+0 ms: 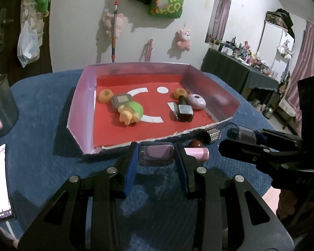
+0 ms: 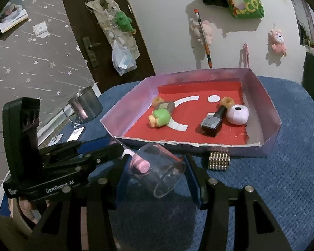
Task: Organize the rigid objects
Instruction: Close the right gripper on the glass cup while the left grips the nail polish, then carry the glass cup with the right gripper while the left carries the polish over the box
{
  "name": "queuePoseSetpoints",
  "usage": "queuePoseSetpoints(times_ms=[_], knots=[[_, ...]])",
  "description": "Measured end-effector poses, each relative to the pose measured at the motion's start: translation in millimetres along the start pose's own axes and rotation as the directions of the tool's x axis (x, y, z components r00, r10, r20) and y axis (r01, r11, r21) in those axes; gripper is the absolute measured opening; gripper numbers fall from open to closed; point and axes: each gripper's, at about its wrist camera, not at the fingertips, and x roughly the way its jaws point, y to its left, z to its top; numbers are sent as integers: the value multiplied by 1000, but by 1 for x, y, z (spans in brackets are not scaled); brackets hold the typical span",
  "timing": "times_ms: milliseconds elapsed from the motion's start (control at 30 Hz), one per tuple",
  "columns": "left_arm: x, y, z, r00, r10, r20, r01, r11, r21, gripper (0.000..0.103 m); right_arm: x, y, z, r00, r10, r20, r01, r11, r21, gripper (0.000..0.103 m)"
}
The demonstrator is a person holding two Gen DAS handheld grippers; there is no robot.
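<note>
The left gripper [image 1: 156,156] has its blue-padded jaws pinched on a small clear bottle [image 1: 155,154] with a pale lilac fill, a squat, square-shouldered thing held just in front of the torn near edge of the tray [image 1: 81,104]. The right gripper [image 2: 157,172] clamps a clear plastic cup [image 2: 159,170], tipped on its side with the open rim facing the camera; both jaws press against its wall. A pink cylinder [image 2: 140,165] (seen through the cup's wall in the right wrist view) lies on the blue cloth [image 2: 271,184] just behind the cup, and in the left wrist view it pokes out just right of the bottle. A block of small silvery metal balls [image 2: 218,161] sits on the cloth touching the tray's front edge.

The tray is shallow cardboard with lilac walls and a red floor bearing white curved marks and a white dot. Inside, on the left: an orange ring [image 1: 105,96], a grey-brown rounded case [image 1: 121,102] and a green-and-yellow toy figure [image 1: 131,113] lying on its side, the three close together. On the right: a second orange ring [image 1: 179,92], a dark nail-polish bottle [image 1: 184,110] lying down with its cap toward the ring, and a pale lilac round gadget [image 1: 196,101] beside it.

A steel mug [image 2: 85,106] stands on the cloth left of the tray, and a lit phone [image 1: 0,179] lies near the cloth's left edge
</note>
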Motion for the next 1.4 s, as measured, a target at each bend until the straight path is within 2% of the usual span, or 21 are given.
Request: queuePoseSetpoints(times_ms=[733,1400], knots=[[17,0,31,999,-15,38,15,1000,2,33,5,-25,33,999,-50,20,50,999,2,53],[56,11,38,1000,-9,-15,9,1000,-26,33,52,-53,48,992,-75,-106,80,996,49,53]])
